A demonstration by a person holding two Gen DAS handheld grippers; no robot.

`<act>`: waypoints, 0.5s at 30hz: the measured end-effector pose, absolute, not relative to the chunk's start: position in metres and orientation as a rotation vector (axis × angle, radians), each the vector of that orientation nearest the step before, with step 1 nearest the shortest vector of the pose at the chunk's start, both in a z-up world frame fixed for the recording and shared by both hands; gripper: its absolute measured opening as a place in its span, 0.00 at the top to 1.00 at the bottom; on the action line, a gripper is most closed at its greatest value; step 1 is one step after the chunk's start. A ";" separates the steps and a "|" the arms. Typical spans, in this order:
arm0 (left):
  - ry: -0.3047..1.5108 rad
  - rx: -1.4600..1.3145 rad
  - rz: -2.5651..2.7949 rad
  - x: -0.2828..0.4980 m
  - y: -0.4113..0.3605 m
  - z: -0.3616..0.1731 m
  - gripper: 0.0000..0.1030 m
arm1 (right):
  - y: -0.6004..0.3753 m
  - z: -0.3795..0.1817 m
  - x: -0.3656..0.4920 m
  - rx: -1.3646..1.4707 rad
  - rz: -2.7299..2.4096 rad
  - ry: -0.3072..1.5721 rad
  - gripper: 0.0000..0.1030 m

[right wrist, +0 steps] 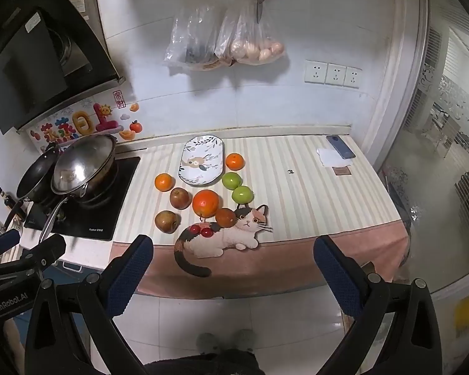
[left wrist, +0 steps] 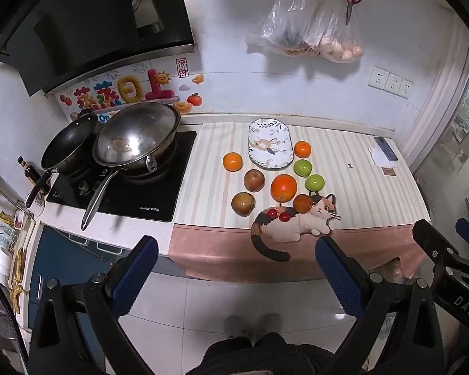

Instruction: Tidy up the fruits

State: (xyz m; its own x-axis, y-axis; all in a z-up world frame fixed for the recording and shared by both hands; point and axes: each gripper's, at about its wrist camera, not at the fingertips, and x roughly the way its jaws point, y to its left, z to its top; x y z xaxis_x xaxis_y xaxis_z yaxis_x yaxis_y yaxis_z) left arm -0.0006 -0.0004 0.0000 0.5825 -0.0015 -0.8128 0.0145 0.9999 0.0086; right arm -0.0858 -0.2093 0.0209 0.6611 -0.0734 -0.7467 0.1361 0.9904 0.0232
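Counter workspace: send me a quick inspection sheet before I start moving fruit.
Surface: striped mat with cat print covers the counter.
Job's things: oval plate holds no fruit; oranges, two green apples, two brownish fruits and two cherries lie loose around it.
Clutter: phone and papers far right.
Grippers: left gripper and right gripper open, holding nothing, short of the counter.
Cables: nothing seen.
Surroundings: two pans on hob; scissors, hanging bags on wall.
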 end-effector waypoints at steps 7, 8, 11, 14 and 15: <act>0.946 0.017 -0.007 0.002 0.002 0.007 0.00 | -0.213 0.022 -0.088 0.085 -0.122 0.838 0.00; 0.946 0.016 -0.007 0.003 0.002 0.008 0.00 | -0.214 0.022 -0.087 0.087 -0.120 0.836 0.00; 0.945 0.018 -0.004 0.002 0.002 0.008 0.00 | -0.214 0.024 -0.085 0.085 -0.118 0.832 0.00; 0.944 0.021 -0.006 0.002 0.002 0.007 0.00 | -0.221 0.024 -0.093 0.089 -0.112 0.826 0.00; 0.944 0.021 -0.005 0.002 0.002 0.007 0.00 | -0.221 0.024 -0.092 0.092 -0.107 0.827 0.00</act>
